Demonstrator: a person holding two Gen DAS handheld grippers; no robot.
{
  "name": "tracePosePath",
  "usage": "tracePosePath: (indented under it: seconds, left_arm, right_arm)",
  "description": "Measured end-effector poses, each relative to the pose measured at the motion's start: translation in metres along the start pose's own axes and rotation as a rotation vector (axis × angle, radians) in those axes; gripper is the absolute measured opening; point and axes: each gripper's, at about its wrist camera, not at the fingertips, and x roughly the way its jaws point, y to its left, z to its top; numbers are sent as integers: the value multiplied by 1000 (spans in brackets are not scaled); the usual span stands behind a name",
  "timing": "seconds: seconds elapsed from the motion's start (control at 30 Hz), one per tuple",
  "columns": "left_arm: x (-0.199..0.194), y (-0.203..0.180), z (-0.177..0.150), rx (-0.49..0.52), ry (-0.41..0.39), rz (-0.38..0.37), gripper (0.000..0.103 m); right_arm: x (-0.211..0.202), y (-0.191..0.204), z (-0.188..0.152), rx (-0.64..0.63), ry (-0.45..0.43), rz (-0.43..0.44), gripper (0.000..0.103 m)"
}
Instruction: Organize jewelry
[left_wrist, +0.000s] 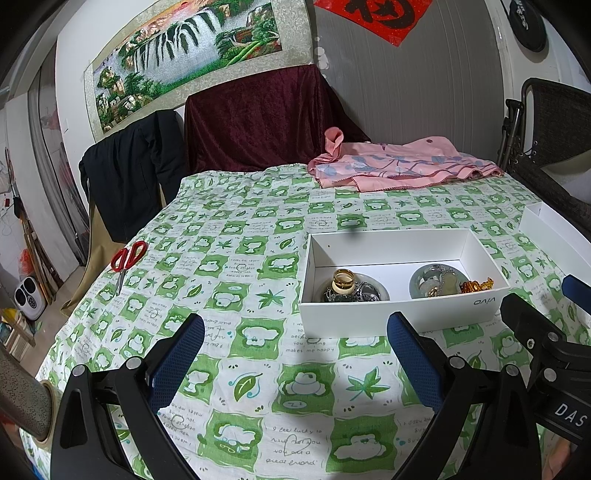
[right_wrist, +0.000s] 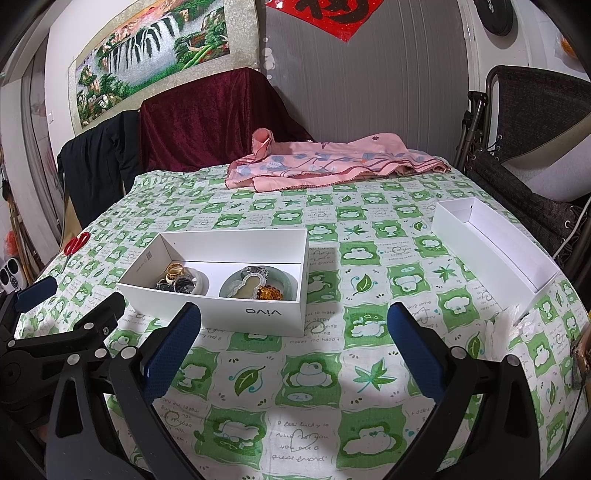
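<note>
White jewelry box lies beyond both spread jaws.

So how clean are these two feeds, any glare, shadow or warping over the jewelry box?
Left wrist view: sharp, heavy fisheye bending at the edges, the open white cardboard box evenly lit, jewelry inside partly shaded by its front wall. Right wrist view: same warping, soft gripper shadows on the green frog-print tablecloth, no glare on the box.
</note>
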Motion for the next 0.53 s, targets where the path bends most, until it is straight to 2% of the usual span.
tracePosePath:
  seconds: [0.53]
  left_arm:
    - [-1, -2, -5, -2, 0, 5, 97]
  right_arm:
    - [0, -2, 0, 3, -2, 1, 96]
